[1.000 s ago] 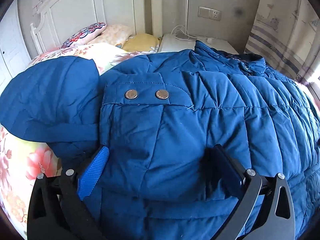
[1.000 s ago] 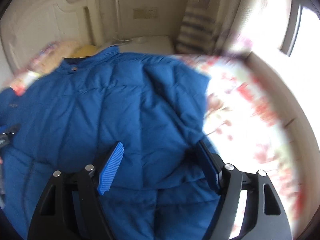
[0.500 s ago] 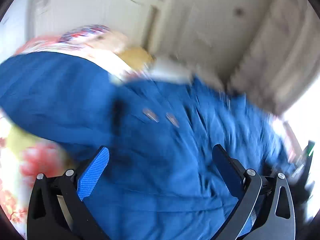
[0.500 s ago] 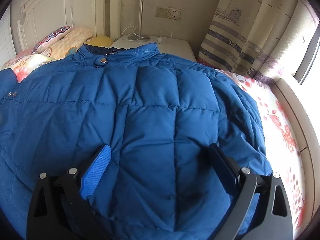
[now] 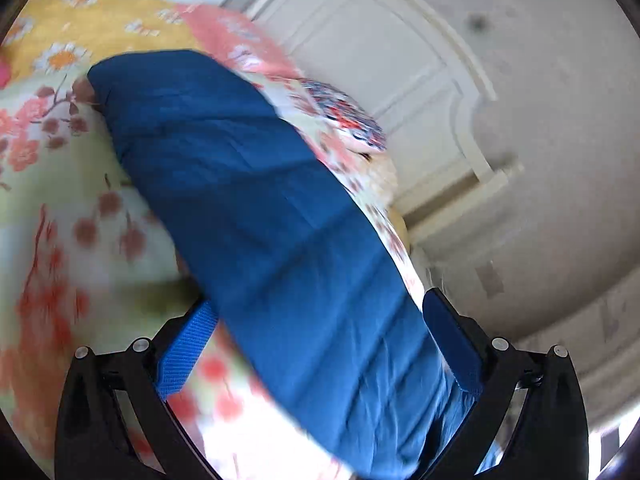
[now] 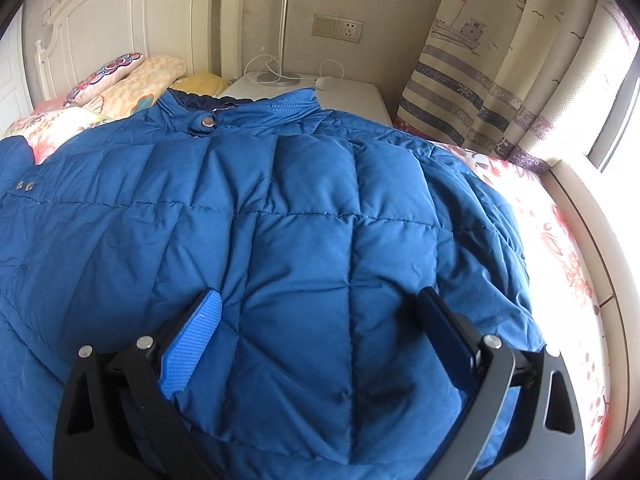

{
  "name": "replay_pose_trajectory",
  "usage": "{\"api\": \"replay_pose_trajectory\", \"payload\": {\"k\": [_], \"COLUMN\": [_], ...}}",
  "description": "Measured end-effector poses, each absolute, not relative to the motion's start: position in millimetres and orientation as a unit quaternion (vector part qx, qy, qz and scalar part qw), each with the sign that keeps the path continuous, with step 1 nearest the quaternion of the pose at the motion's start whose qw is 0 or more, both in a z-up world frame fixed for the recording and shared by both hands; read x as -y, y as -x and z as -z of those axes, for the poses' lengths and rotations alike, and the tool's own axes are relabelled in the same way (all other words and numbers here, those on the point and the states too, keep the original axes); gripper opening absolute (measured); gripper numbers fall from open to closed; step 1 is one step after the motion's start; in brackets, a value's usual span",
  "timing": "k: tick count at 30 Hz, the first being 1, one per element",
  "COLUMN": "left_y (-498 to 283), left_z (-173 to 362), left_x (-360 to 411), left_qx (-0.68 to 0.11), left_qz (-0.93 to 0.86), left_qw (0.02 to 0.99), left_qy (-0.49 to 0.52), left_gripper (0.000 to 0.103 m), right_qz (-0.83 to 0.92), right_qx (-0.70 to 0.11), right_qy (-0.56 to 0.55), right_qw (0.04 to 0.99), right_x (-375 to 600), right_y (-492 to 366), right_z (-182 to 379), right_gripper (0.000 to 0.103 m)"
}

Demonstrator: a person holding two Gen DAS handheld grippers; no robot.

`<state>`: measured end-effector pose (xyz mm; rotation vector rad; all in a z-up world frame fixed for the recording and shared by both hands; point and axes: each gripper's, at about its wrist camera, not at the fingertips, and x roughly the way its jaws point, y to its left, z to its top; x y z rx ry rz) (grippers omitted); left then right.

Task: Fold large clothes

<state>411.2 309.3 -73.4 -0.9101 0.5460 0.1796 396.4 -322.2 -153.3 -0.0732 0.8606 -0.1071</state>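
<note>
My right wrist camera sat close over the blue quilted puffer jacket, angled down along my right gripper, facing the white panelled headboard, the white bedside table and the striped ship-print curtain. My left wrist camera was rolled hard sideways, blurred, close above the jacket's blue sleeve, looking along my left gripper across the floral bedsheet to the same headboard. Both views shared the jacket, the patterned pillow, the headboard and the sheet.
</note>
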Motion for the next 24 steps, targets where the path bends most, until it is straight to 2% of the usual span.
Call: {"api": "replay_pose_trajectory", "payload": {"k": [1,3,5,7,10,13,17,20,24], "left_y": [-416,-425,-435,-434,-424,-412,-401,-398,-404], "left_z": [73,72,75,70,33,-12,-61,-57,-3], "left_x": [-315,-325,-329,-326,-291,-224,-94,-6,69], "left_qx": [-0.257,-0.253,-0.266,-0.259,-0.216,-0.185,-0.182,-0.222,-0.313], "left_qz": [-0.09,-0.104,-0.11,-0.113,-0.088,-0.019,0.148,0.248,0.283], "left_qw": [0.856,0.856,0.852,0.856,0.897,0.934,0.955,0.936,0.904], "left_qy": [0.439,0.438,0.438,0.433,0.376,0.304,0.18,0.114,0.064], "left_gripper": [0.097,0.077,0.029,0.01,0.006,0.005,0.005,0.005,0.006], "right_qz": [0.052,0.053,0.053,0.053,0.053,0.053,0.052,0.049,0.041], "right_qx": [-0.417,-0.417,-0.417,-0.417,-0.417,-0.416,-0.414,-0.413,-0.409], "right_qy": [0.035,0.036,0.036,0.035,0.036,0.036,0.035,0.031,0.011], "right_qw": [0.907,0.907,0.907,0.907,0.907,0.907,0.908,0.909,0.912], "right_x": [322,322,322,322,322,323,321,321,327], "right_y": [-396,-396,-396,-396,-396,-396,-396,-395,-393], "right_z": [153,153,153,153,153,153,152,152,150], "right_gripper": [0.097,0.097,0.097,0.097,0.097,0.097,0.097,0.097,0.097]}}
